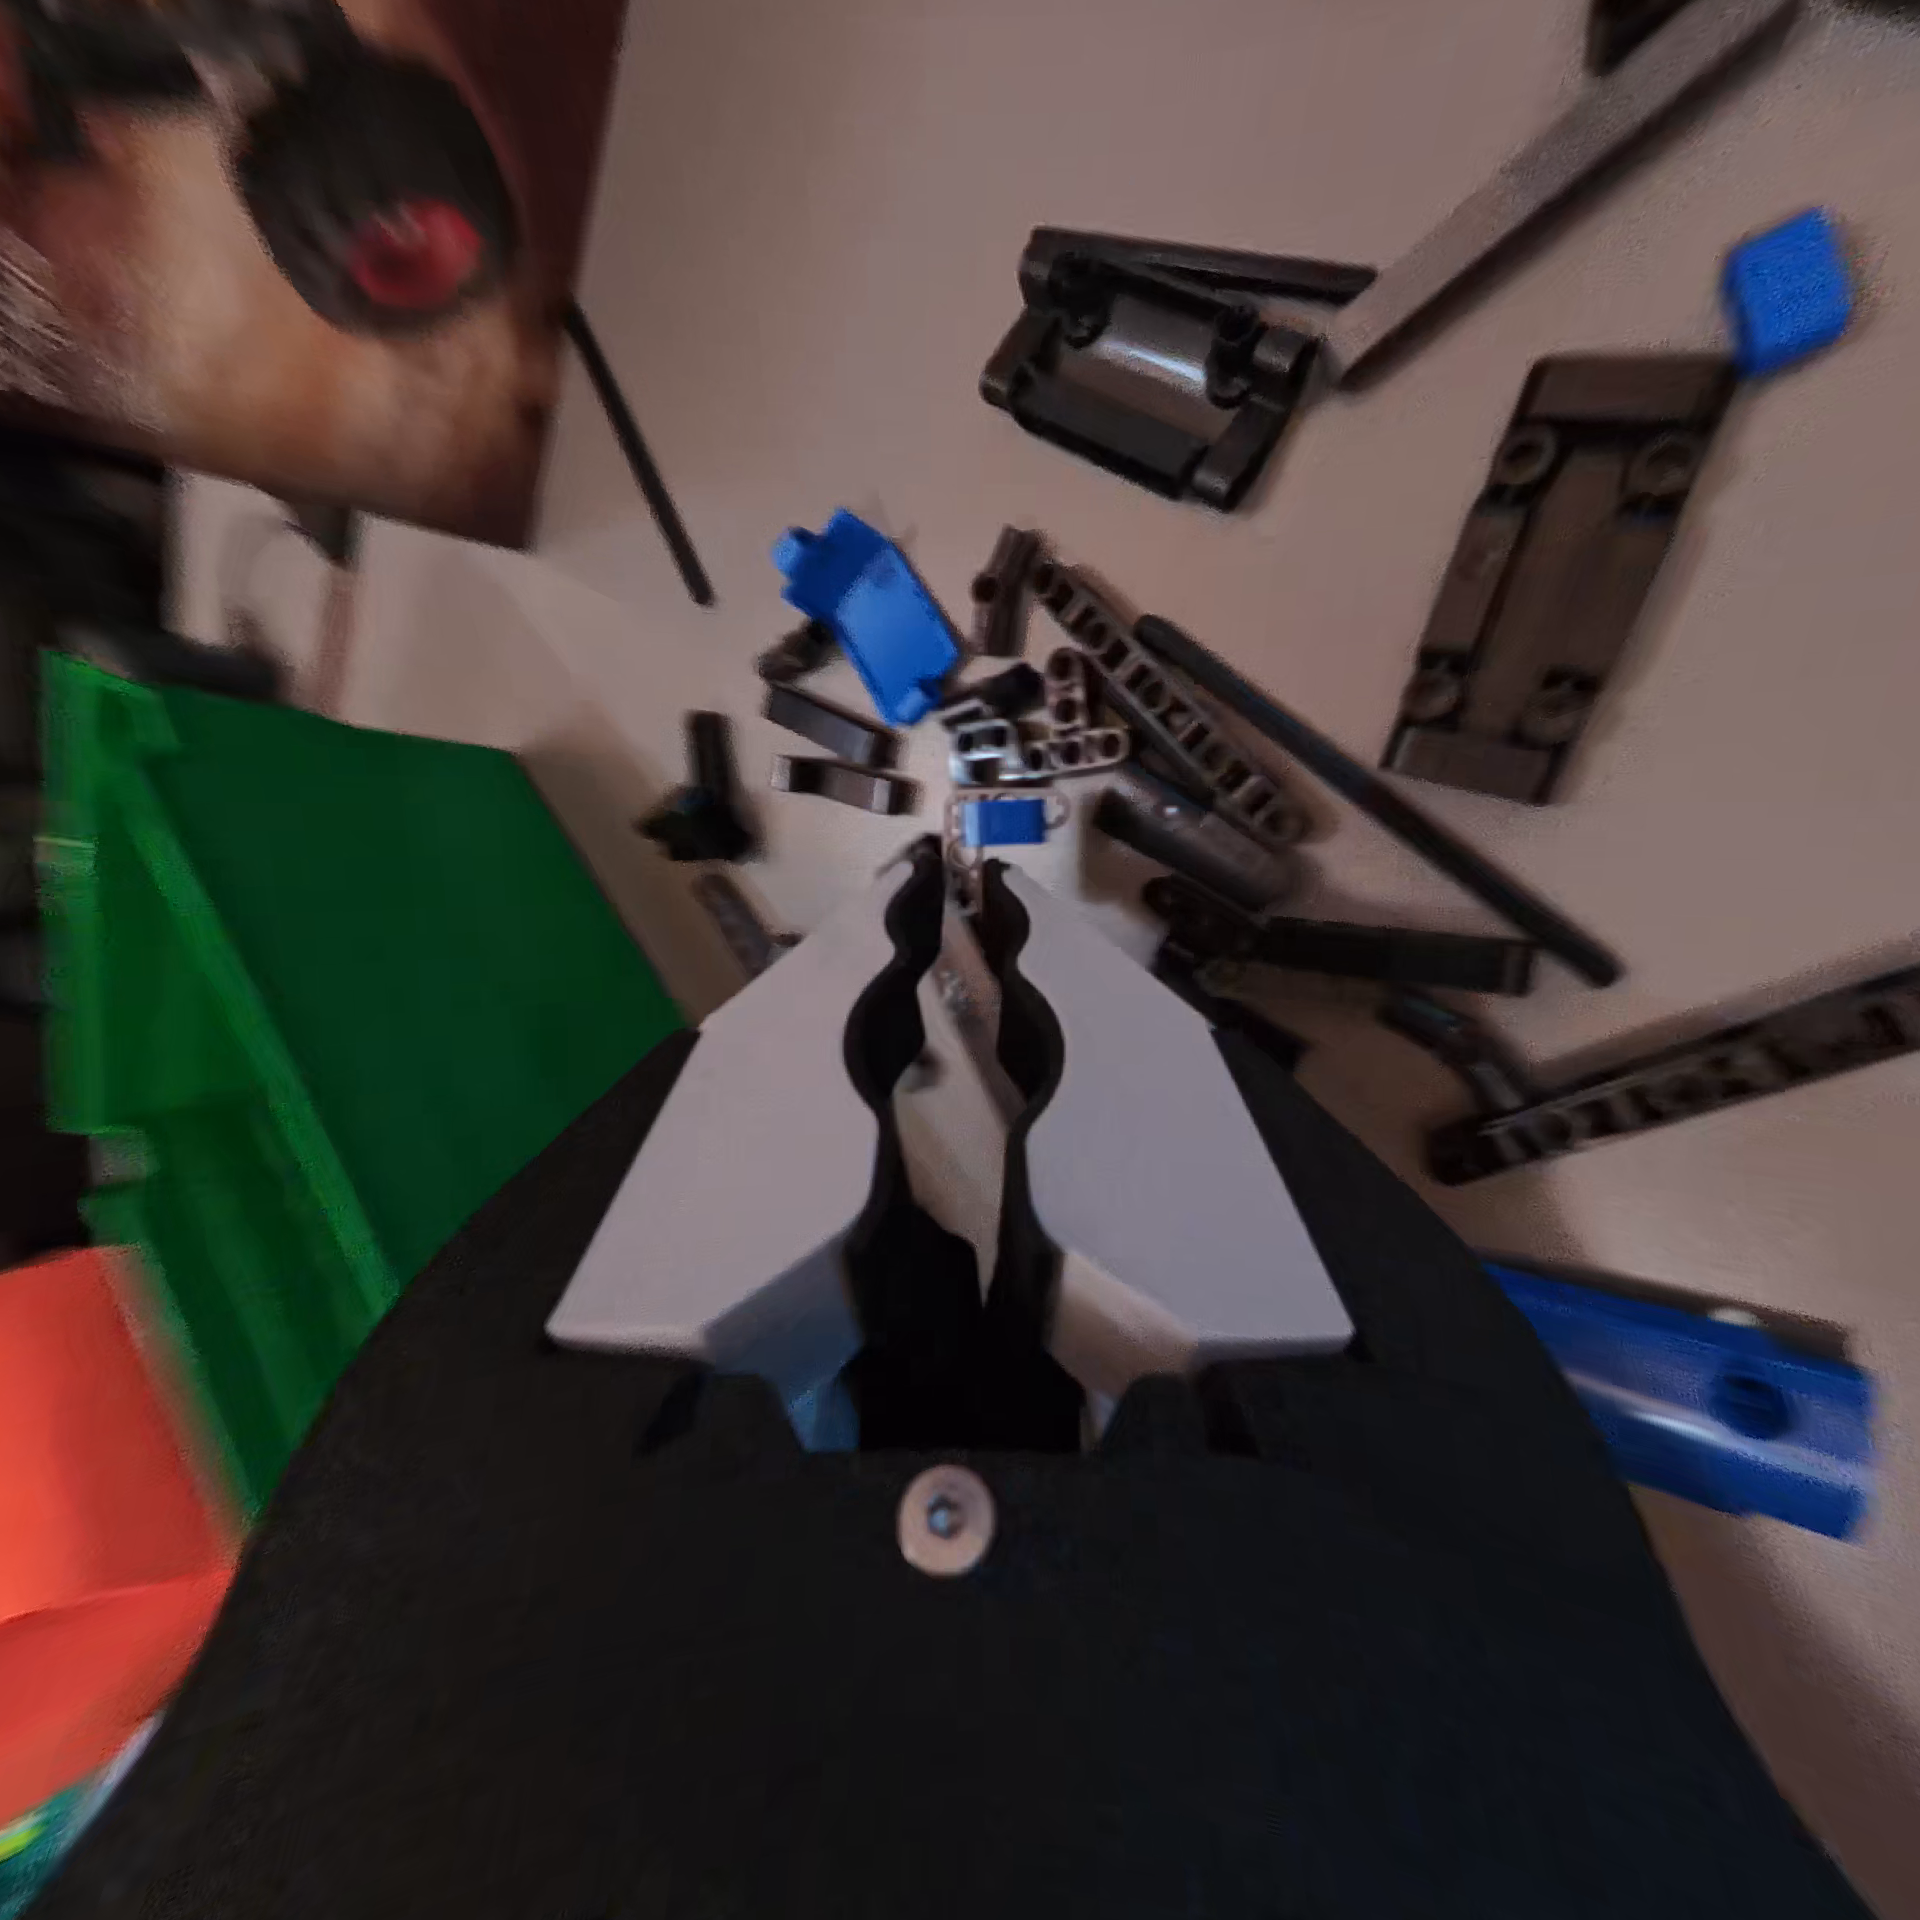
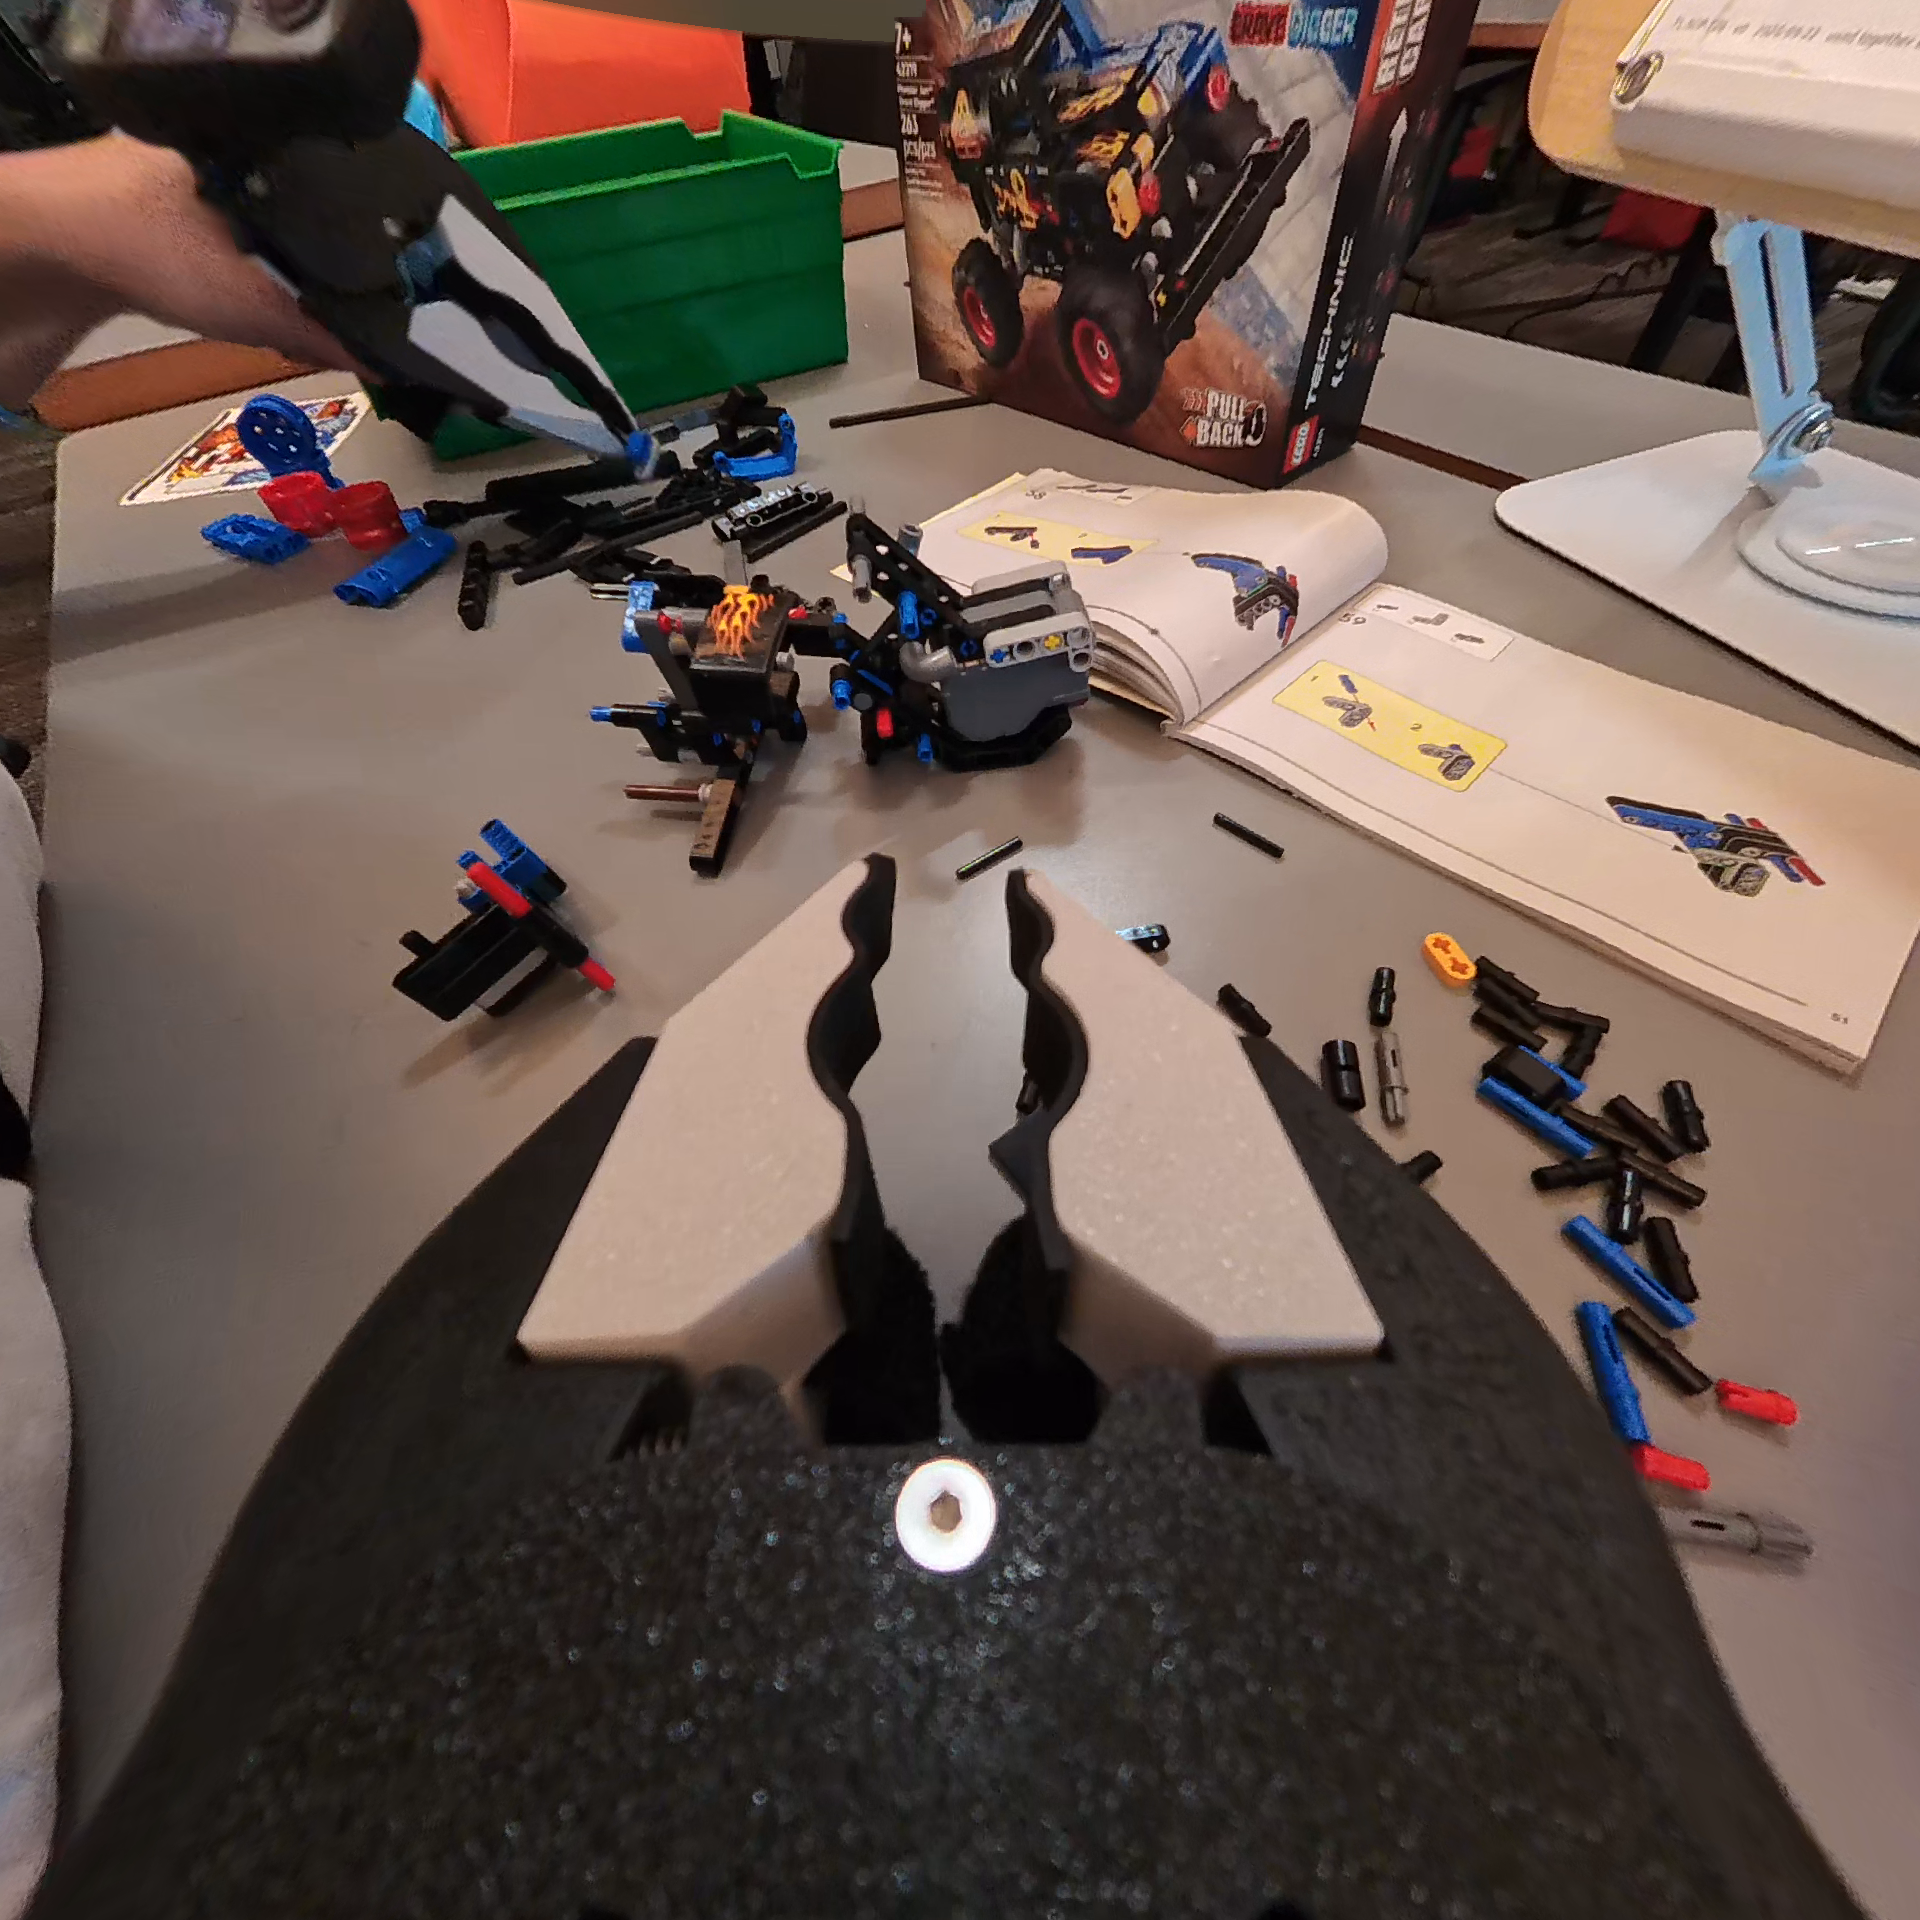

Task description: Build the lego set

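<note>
**Build partway: sub-assemblies made, many parts loose**

Left wrist view: the left tongs [image 1: 961, 883] are closed on a small grey link with a blue piece [image 1: 1000, 821], above scattered black beams [image 1: 1164, 707] on the table [image 1: 831, 208].

Right wrist view: the right tongs [image 2: 951, 883] hang open and empty. Ahead sit the unfinished chassis [image 2: 831, 665], a small sub-assembly [image 2: 499, 935], loose pins [image 2: 1600, 1164] and the open manual [image 2: 1455, 727]. Wheels appear unfitted.

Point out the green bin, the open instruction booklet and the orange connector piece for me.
green bin [image 2: 665, 260]: right wrist view, on its front wall.
instruction booklet [image 2: 1621, 748]: right wrist view, on the near open page.
orange connector piece [image 2: 1449, 956]: right wrist view, on its top face.
</note>
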A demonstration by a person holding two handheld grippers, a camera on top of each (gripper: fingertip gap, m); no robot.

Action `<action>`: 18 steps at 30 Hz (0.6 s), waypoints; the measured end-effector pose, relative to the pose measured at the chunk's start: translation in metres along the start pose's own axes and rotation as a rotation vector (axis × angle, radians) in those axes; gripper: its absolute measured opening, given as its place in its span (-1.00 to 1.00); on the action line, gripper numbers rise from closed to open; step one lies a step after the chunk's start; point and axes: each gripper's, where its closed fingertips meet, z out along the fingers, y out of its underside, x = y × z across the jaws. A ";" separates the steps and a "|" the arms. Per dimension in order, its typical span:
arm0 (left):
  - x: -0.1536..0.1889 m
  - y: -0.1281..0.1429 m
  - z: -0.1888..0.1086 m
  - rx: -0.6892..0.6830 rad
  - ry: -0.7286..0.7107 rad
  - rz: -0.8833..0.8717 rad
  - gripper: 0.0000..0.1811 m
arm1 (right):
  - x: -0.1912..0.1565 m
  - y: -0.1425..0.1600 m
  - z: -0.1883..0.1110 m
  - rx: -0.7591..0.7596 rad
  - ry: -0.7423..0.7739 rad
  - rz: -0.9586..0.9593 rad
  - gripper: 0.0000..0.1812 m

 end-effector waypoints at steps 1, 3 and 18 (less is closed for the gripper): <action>-0.010 -0.001 -0.004 -0.006 -0.102 0.082 -0.94 | 0.000 -0.001 0.000 0.004 0.002 0.000 -0.77; -0.020 -0.004 -0.010 -0.005 -0.233 0.232 -0.94 | -0.001 -0.002 -0.001 0.009 0.001 -0.003 -0.77; -0.027 -0.038 -0.038 0.216 -0.192 -0.001 -0.94 | 0.011 -0.006 -0.005 0.037 0.073 -0.009 -0.78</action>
